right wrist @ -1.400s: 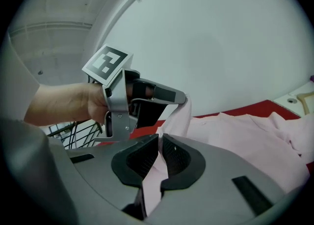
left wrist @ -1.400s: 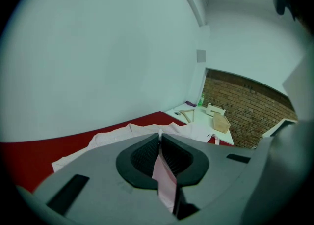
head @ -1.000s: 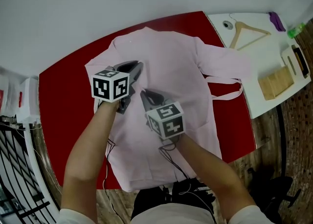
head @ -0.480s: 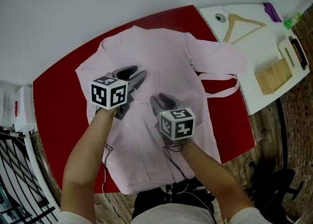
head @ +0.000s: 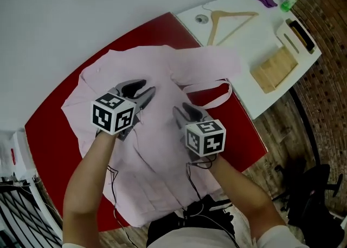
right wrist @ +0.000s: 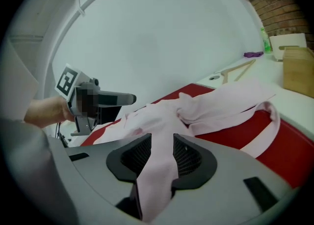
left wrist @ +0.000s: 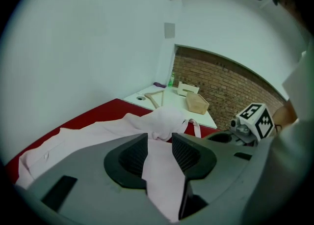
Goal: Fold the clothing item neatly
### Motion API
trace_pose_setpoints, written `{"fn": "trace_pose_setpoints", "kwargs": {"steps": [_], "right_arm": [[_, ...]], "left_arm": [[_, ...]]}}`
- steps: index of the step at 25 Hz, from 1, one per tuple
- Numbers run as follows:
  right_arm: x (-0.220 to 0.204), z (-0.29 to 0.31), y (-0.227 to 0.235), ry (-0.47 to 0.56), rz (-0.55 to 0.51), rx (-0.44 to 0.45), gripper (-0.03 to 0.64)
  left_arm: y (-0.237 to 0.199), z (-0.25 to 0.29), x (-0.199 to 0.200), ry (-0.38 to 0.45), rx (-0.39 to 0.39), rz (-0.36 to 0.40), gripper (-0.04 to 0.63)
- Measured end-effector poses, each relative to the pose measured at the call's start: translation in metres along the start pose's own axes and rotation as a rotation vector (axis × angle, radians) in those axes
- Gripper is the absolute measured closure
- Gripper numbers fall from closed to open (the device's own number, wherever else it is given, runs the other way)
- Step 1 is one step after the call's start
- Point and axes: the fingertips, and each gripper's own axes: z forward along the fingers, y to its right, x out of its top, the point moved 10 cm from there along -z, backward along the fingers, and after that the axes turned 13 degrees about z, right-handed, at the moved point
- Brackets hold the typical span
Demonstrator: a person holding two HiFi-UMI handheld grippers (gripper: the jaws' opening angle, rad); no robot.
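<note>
— Where is the shirt?
— The pink shirt (head: 157, 152) lies spread over the red table (head: 46, 128), its near edge at the person's waist. One sleeve is bunched across to the right, and a thin strip of it loops over the bare red top.
— And the grippers?
— Both hover over the middle of it, side by side. The left gripper (head: 145, 87) has just been opening its jaws. They stand apart, with cloth showing in the gap and no pad pressing on it. The right gripper (head: 185, 109) is the same: jaws just opened, loose, nothing pinched.
— And beyond that?
— A white table (head: 244, 41) stands just beside the red one, with a wooden hanger (head: 227, 19) and a wooden box (head: 274, 68) on it.
</note>
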Motion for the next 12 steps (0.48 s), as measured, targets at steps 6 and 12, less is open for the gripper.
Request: {"fn": "trace_pose_setpoints", "kwargs": {"steps": [6, 12], "right_arm": [[0.036, -0.034, 0.062, 0.079, 0.031, -0.143, 0.495], [0.056, -0.073, 0.098, 0.105, 0.04, -0.254, 0.495]], "left_arm": [[0.019, 0.049, 0.043, -0.05, -0.078, 0.1, 0.443], [0.041, 0.069, 0.071, -0.088, -0.119, 0.111, 0.443]]}}
